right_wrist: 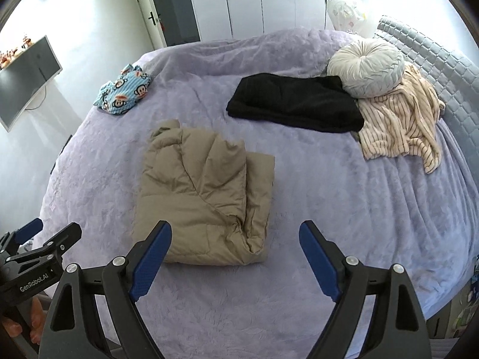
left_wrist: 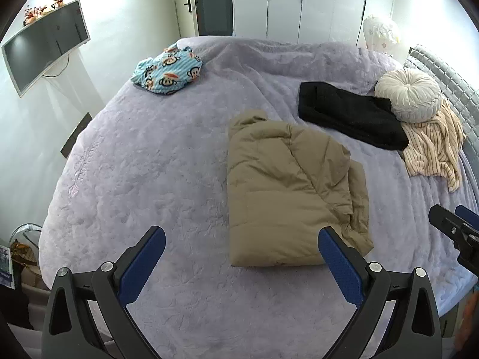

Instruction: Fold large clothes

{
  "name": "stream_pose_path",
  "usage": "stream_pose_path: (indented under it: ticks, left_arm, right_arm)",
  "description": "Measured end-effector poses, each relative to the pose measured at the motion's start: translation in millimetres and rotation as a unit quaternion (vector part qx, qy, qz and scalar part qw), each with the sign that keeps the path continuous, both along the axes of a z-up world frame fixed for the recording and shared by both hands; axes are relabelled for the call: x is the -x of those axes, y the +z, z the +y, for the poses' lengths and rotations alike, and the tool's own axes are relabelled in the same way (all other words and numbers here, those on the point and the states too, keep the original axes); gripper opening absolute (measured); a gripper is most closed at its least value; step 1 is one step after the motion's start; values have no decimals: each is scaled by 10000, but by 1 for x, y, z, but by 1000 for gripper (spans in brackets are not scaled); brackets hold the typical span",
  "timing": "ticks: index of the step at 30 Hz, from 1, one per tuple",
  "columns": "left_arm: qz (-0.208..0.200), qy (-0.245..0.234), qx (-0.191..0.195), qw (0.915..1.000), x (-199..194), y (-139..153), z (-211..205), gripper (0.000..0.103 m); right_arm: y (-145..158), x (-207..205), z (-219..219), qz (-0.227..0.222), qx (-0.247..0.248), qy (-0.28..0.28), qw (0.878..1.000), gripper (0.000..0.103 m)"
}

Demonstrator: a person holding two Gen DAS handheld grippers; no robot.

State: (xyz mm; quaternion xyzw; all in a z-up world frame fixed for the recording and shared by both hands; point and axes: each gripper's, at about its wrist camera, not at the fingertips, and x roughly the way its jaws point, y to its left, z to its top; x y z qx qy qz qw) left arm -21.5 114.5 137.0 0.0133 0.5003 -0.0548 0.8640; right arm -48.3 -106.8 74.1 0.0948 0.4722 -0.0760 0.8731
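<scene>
A tan puffer jacket [left_wrist: 287, 191] lies folded into a thick rectangle on the lilac bed cover [left_wrist: 143, 155]. My left gripper [left_wrist: 242, 234] hovers above the jacket's near edge, open, with nothing between its blue pads. In the right wrist view the same jacket [right_wrist: 203, 197] lies below and left of centre. There my right gripper [right_wrist: 235, 227] is open above the jacket's near right corner and holds nothing. Each gripper shows at the edge of the other's view: the right gripper [left_wrist: 452, 230] and the left gripper [right_wrist: 45, 239].
A black folded garment [left_wrist: 350, 113], a round cream cushion [left_wrist: 410, 92] and a striped beige garment [left_wrist: 431, 149] lie near the grey headboard [left_wrist: 449, 74]. A blue monkey-print garment [left_wrist: 167, 68] sits at the far left. A TV [left_wrist: 45, 48] hangs on the wall.
</scene>
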Motion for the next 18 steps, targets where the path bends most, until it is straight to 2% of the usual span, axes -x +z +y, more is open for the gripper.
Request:
stream_pose_path:
  ticks: [8, 18]
  left_arm:
    - [-129, 57, -27, 9999, 5, 14, 1, 102]
    - [-136, 61, -38, 9999, 5, 15, 1, 102]
  right_arm:
    - [7, 1, -6, -9, -4, -49, 10000, 89]
    - [12, 3, -4, -57, 34, -46, 10000, 89]
